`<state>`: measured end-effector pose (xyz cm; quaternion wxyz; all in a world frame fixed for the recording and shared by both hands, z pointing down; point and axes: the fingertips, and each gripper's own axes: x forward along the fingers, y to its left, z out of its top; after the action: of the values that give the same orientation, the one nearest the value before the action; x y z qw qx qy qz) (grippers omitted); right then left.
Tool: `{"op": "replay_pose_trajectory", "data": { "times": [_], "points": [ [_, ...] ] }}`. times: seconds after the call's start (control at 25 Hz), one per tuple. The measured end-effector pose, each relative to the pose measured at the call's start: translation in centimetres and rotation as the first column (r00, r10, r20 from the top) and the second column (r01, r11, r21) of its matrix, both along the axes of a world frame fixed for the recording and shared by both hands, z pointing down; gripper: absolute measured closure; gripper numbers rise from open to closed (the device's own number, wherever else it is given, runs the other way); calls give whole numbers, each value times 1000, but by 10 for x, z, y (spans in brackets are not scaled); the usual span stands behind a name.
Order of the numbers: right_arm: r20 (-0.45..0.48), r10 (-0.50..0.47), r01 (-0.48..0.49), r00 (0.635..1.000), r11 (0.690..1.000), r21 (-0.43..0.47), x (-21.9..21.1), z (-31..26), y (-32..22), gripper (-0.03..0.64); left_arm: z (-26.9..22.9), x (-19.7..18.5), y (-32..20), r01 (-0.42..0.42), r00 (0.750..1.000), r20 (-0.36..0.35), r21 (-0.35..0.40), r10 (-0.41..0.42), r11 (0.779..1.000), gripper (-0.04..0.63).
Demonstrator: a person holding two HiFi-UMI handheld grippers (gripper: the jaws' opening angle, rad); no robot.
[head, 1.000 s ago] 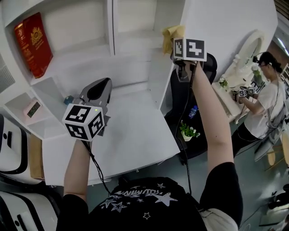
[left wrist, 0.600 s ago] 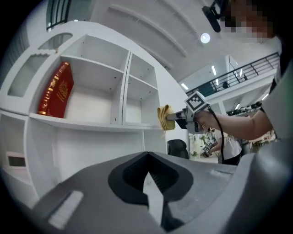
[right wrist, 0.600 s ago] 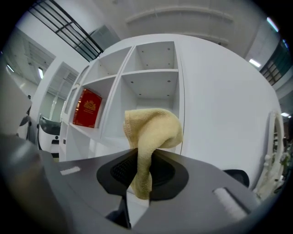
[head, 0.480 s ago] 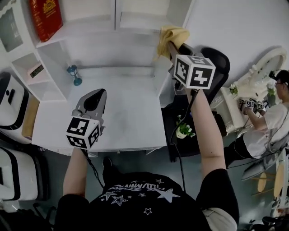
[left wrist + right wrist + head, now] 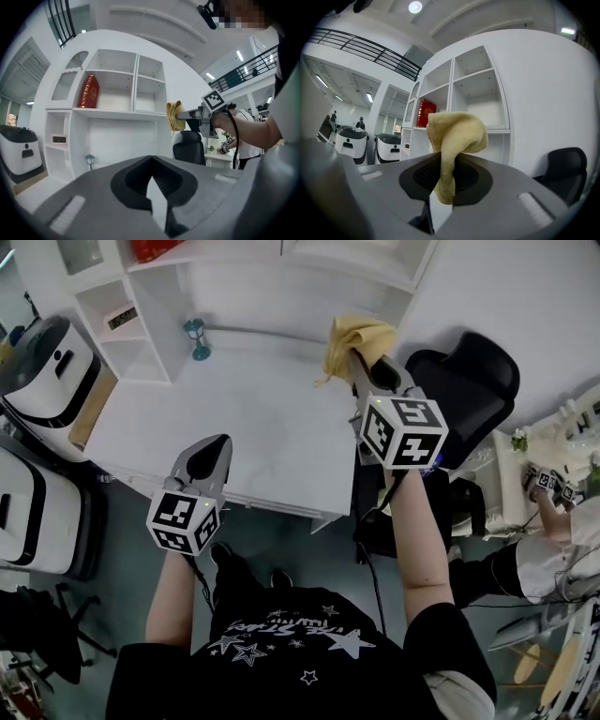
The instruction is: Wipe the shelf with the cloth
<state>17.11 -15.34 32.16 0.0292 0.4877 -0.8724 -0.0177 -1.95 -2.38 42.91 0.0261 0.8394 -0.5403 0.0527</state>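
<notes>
One big white shelf (image 5: 112, 114) at the back, white desk (image 5: 234, 418) in front of it. Right gripper (image 5: 367, 367) is up by the shelf's right end, jaws clamped on the yellow cloth (image 5: 454, 136). Left gripper (image 5: 152, 183) hangs over the desk's near edge, jaws together, nothing in them. Red book (image 5: 88, 91) in an upper cubby, little blue hourglass (image 5: 197, 338) on the desk.

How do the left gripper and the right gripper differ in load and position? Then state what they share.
The right gripper is shut on the yellow cloth; the left gripper is shut on nothing. In the head view, the right gripper reaches farther toward the shelf, while the left gripper sits back by the desk's near edge. Both have their jaws together.
</notes>
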Motion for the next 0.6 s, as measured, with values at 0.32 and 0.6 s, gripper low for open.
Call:
{"op": "replay_pose_trajectory", "data": {
  "times": [0.32,0.6],
  "points": [
    [-13,-131,128,991,982,-136,-44,95,40,538,43,-29,47,113,993,-24,-111,-117,987,592],
    [-2,-225,221,974,960,-173,-62,147,97,538,66,-25,107,146,985,-69,-148,-158,978,592]
  ]
}}
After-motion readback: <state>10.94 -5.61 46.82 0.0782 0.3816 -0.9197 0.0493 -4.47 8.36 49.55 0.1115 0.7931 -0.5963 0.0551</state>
